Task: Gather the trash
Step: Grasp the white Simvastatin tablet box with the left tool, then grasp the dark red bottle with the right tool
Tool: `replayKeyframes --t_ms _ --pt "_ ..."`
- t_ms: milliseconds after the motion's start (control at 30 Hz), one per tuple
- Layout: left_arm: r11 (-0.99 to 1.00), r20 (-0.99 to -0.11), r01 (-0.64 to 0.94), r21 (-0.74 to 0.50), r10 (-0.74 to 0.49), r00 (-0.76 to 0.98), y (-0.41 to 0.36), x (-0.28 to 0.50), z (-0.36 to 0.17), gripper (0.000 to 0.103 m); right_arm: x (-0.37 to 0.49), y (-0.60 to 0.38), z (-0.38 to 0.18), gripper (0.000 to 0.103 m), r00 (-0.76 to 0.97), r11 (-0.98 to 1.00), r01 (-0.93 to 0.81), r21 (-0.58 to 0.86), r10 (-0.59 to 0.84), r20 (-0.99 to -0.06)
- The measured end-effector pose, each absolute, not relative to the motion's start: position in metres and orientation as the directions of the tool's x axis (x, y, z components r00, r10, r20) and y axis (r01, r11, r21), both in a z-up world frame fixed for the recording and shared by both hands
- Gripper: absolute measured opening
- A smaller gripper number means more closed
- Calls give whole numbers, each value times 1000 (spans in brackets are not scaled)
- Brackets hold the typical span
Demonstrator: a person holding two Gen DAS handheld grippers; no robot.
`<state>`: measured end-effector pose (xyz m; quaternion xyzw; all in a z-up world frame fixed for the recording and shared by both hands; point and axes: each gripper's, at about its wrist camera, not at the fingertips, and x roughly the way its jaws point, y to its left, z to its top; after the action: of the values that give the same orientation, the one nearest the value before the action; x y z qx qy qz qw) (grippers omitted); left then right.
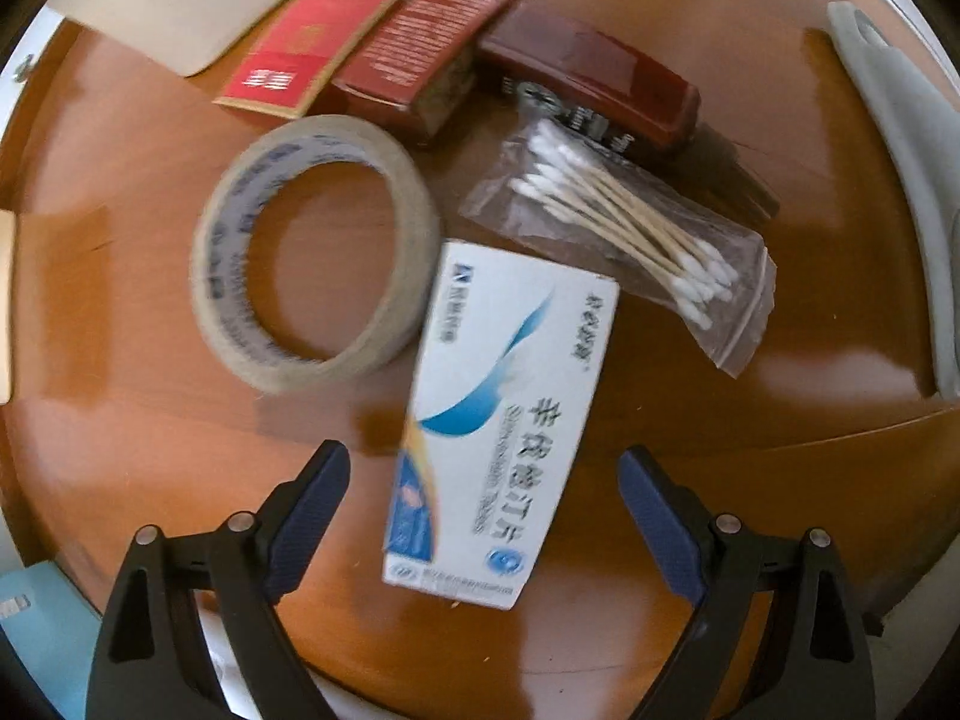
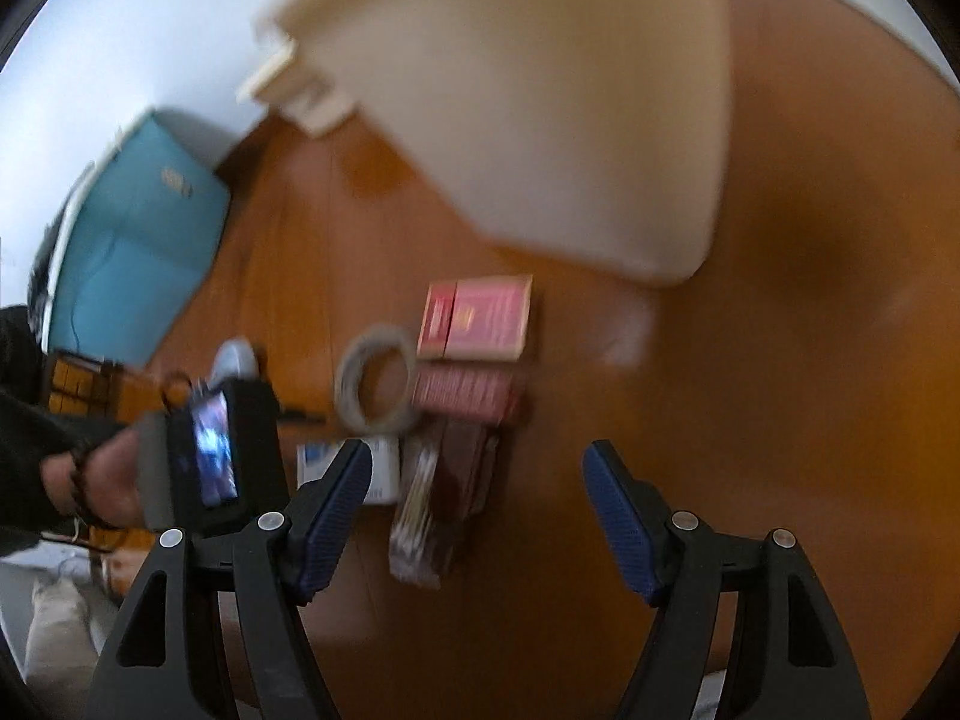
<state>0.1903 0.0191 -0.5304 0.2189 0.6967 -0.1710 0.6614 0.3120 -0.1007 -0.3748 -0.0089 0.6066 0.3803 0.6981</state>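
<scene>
White and blue pill box (image 1: pixel 501 420) flat on the brown bench (image 1: pixel 150 420), near the middle; tape roll (image 1: pixel 315 252) just beside one long side, touching a corner; clear bag of cotton swabs (image 1: pixel 624 222) by the top end, tucked under a corner of the box; two red boxes (image 1: pixel 372 42) and a dark red stapler (image 1: pixel 600 84) farther back, close together; cream bin (image 2: pixel 540 108) past the red boxes, toward the far edge of the bench. Left hand-held gripper (image 1: pixel 483 474) spread wide, pointing straight down over the lower half of the pill box, pads not touching. Right hand-held gripper (image 2: pixel 474 474) spread wide too, nothing between the pads, over bare bench beside the stapler; very blurry view.
</scene>
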Motion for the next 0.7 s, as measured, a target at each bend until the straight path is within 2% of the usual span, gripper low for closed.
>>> replayKeyframes --t_ms 67,133,167,267,600,667,700 --pt "855 -998 518 8 35 -43 16 187 -533 79 303 -83 -397 76 -56 711 -561 425 480 -876" --pt "870 -999 493 4 21 -29 17 186 -526 55 298 -66 -414 76 -67 714 -576 398 444 -894" --pt "879 -999 476 -4 13 -32 18 187 -523 50 296 -57 -421 76 -73 713 -584 388 431 -900" --pt "929 -996 361 -81 -63 -63 29 183 -518 50 300 -44 -435 76 -65 719 -589 369 413 -908" --pt "992 -993 44 -116 -117 18 61 171 -499 50 307 -31 -470 76 -53 760 -589 275 304 -951" --pt "993 -992 28 -117 -118 33 65 170 -495 50 300 -26 -475 73 -41 747 -618 246 283 -958" --pt "993 -992 25 -119 -120 37 66 170 -493 50 294 -23 -473 66 -4 731 -647 217 281 -960"
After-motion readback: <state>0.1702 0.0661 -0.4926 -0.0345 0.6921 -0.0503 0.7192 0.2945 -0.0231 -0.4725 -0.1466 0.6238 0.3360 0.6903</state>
